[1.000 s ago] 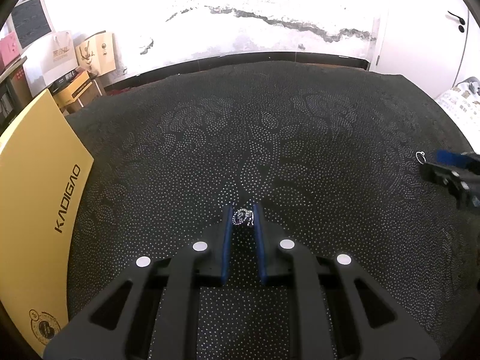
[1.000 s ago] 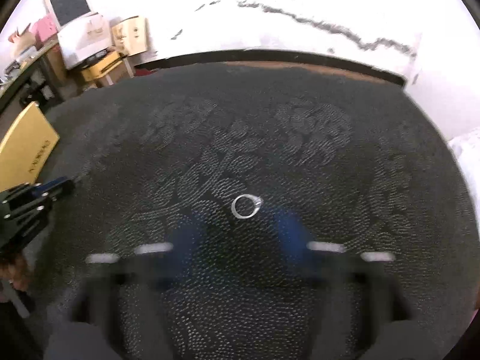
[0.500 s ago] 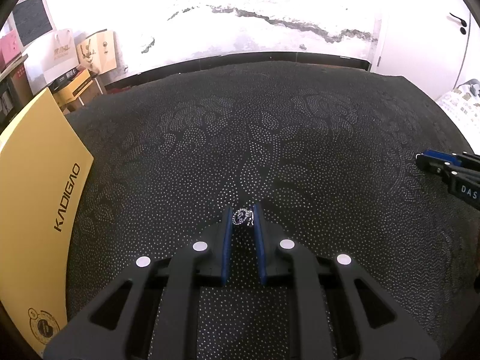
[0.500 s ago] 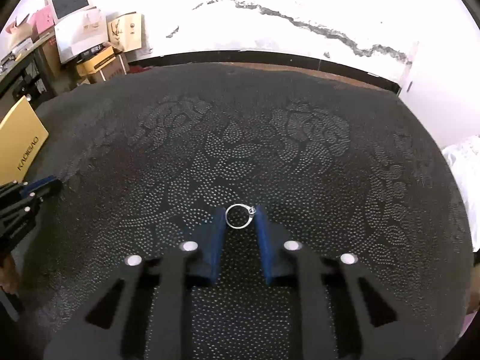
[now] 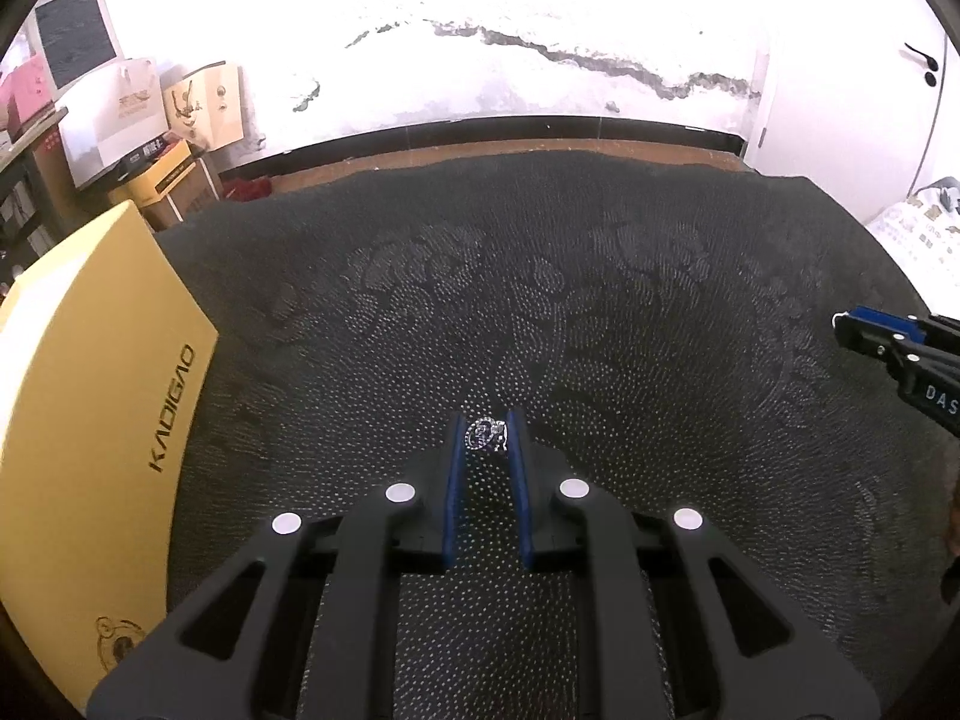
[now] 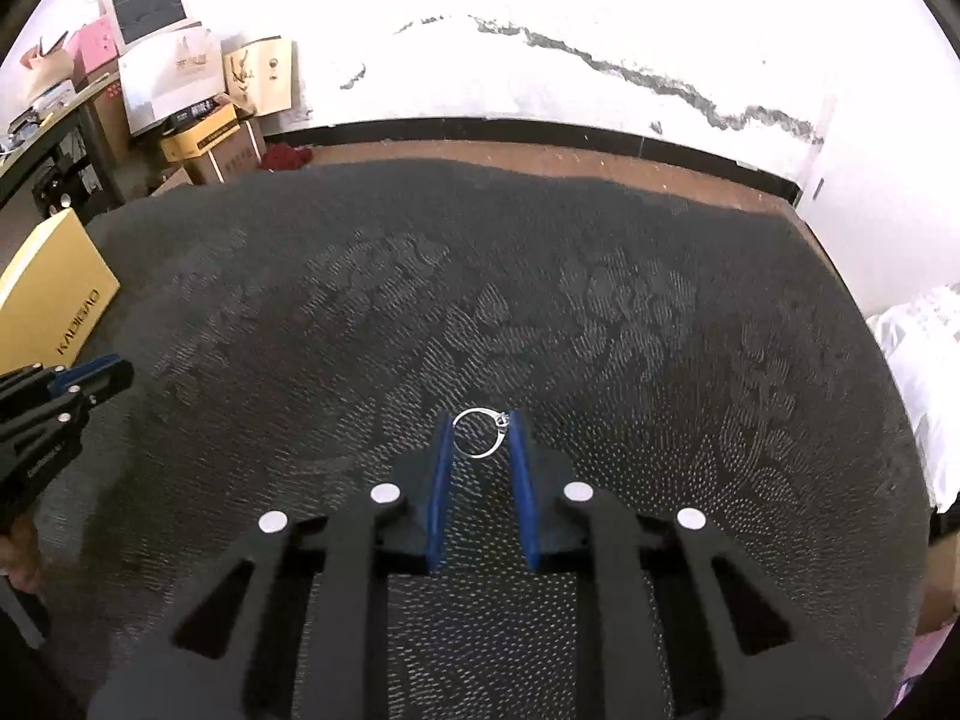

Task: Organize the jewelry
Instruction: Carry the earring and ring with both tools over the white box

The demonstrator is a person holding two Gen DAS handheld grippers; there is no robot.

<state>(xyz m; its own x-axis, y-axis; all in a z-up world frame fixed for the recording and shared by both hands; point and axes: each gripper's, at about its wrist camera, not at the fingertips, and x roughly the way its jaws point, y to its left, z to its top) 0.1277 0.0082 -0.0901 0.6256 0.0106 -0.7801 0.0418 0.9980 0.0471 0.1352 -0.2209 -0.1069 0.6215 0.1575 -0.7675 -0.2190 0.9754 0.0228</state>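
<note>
My left gripper is shut on a small sparkly silver ring, pinched between its blue pads above the dark patterned cloth. My right gripper is shut on a thin silver ring with a small stone, held at the fingertips above the same cloth. Each gripper shows in the other's view: the right at the right edge, the left at the left edge.
A yellow KADIGAO box lies on the left of the table and also shows in the right wrist view. Cardboard boxes and bags stand on the floor beyond the far left edge. A white wall lies behind.
My right gripper closed on the thin silver ring and lifted it off the cloth. My left gripper kept hold of its ring and barely moved.
</note>
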